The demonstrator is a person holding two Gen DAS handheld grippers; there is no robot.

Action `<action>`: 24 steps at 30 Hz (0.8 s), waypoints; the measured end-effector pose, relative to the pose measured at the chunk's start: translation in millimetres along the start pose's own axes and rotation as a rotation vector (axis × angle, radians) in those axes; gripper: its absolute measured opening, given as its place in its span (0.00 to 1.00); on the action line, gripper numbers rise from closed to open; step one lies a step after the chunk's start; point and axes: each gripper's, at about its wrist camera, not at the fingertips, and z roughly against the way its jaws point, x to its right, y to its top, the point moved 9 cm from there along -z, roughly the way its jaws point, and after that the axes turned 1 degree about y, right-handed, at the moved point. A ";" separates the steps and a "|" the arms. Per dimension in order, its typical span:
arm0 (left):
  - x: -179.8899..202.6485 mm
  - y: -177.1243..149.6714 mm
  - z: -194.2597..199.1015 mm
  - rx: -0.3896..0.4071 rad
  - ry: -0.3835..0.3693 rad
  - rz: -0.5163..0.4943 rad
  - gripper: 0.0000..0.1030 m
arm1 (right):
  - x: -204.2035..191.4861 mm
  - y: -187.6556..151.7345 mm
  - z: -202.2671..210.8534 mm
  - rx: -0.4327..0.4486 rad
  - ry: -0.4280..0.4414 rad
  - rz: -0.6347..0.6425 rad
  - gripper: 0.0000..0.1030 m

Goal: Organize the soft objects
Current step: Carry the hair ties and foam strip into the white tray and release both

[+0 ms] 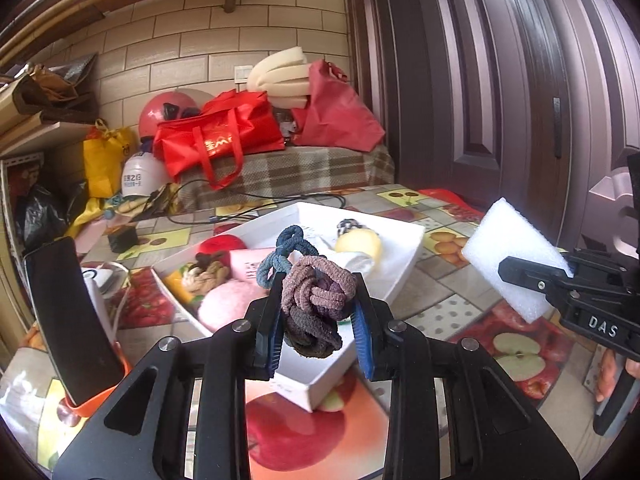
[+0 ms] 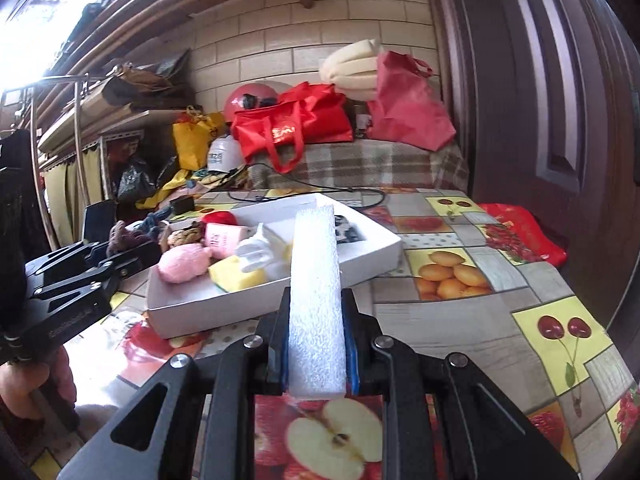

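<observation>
Left gripper [image 1: 318,320] clamps a hair-tie bundle [image 1: 314,304] above the white box [image 1: 404,256]. Right gripper [image 2: 316,344] grips a foam block [image 2: 316,300] right of the box.

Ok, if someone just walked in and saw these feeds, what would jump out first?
Probably the knotted bundle of brown, mauve and blue elastic hair ties clamped in the left gripper, above the near corner of the shallow white cardboard tray of soft items. Next, the white foam block pinched in the right gripper, over the bright fruit-print tablecloth.

"DAS" stands in white on the right hand-held gripper [image 1: 532,276].
</observation>
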 end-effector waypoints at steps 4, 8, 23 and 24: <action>-16.2 -1.6 -6.4 -0.013 0.039 0.014 0.28 | -16.0 1.0 -12.0 -0.012 0.017 0.034 0.20; -27.7 -3.8 -17.8 -0.041 0.060 0.026 0.28 | -30.0 1.3 -27.4 -0.038 0.037 0.063 0.20; -73.7 6.7 -79.5 -0.098 0.147 0.098 0.28 | -47.7 13.4 -81.1 -0.088 0.058 0.028 0.20; -77.2 7.3 -83.4 -0.101 0.152 0.109 0.28 | -46.6 14.7 -85.2 -0.091 0.058 0.018 0.20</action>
